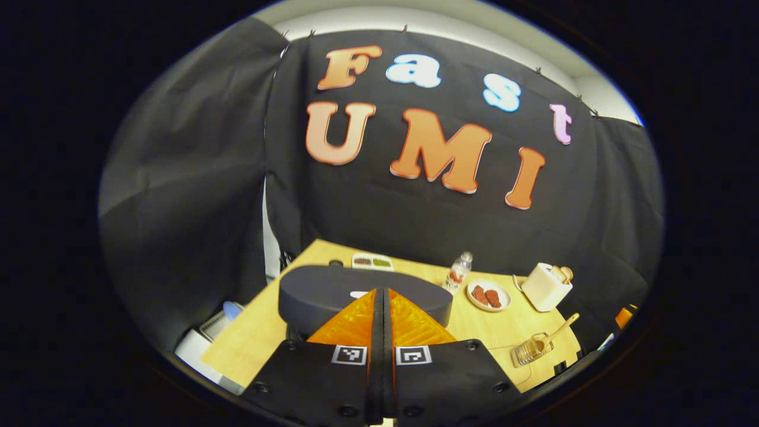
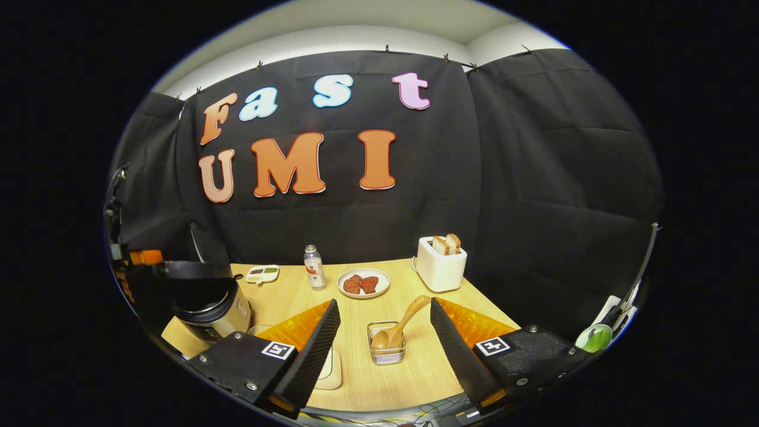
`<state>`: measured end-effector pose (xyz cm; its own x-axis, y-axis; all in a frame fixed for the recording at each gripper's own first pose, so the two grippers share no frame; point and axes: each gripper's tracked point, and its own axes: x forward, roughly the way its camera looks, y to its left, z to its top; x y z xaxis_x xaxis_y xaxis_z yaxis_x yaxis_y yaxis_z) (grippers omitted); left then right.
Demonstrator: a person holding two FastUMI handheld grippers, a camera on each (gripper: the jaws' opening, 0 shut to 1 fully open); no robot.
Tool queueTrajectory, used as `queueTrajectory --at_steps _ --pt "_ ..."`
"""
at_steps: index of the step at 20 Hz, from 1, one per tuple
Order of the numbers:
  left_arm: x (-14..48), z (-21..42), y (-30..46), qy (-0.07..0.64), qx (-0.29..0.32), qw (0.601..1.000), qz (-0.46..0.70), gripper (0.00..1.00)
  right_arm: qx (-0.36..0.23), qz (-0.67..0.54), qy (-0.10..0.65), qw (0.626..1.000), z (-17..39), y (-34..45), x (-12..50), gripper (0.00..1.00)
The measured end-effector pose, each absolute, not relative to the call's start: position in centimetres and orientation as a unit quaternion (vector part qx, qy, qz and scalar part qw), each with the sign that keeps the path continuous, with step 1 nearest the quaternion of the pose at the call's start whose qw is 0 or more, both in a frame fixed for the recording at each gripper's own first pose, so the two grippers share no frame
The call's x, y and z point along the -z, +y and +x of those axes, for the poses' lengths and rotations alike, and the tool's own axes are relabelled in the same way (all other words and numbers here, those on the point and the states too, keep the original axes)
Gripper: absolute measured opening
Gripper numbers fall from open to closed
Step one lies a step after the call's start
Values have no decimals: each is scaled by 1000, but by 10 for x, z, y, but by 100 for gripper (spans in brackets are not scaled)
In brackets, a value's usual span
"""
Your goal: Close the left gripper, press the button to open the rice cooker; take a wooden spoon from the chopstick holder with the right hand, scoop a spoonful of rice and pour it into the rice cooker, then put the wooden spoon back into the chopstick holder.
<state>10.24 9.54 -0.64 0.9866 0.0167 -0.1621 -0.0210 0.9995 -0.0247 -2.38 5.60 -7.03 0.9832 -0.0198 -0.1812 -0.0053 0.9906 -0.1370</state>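
Currently, in the left gripper view, my left hand-held gripper [image 1: 382,296] has its fingers pressed together with nothing between them, tips poised over the dark lid of the rice cooker [image 1: 362,296]; I cannot tell whether they touch it. The lid looks down, so I judge the button press is the step in hand, not yet finished. Farther right on the tabletop [image 1: 267,332] I see the chopstick holder [image 1: 529,350] with the wooden spoon [image 1: 554,335] leaning out of it, a toaster [image 1: 545,286] behind. Next, in the right gripper view, my right hand-held gripper [image 2: 385,323] stands wide apart and empty, fingers framing the chopstick holder [image 2: 386,350] from a distance; the wooden spoon [image 2: 398,329] rests bowl-down in it, handle tilted up to the right. The rice cooker [image 2: 207,308] sits far left, with the left hand-held gripper [image 2: 145,257] above its lid. My reckoning: once the lid pops, the right side must advance, straddle the spoon handle and pinch it. The rice supply I cannot pick out for certain.
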Motion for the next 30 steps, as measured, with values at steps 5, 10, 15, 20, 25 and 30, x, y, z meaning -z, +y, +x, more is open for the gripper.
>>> queueTrajectory --at_steps 5,10,15,20,25,30 --pt "-19 74 88 52 -9 999 8 5 5 -55 91 994 -17 51 73 95" --pt "-4 58 91 62 -25 998 -2 5 7 -34 87 996 -10 45 69 95" --pt "9 55 92 74 -29 996 -30 43 7 -16 87 996 -4 38 73 95" --pt "0 50 103 52 -45 997 -24 84 18 6 98 995 10 19 88 95" --pt "-10 45 110 40 -56 997 -21 100 19 18 120 992 41 3 120 95" --pt "-12 39 115 39 -70 997 -4 100 21 51 172 984 85 -13 170 95"
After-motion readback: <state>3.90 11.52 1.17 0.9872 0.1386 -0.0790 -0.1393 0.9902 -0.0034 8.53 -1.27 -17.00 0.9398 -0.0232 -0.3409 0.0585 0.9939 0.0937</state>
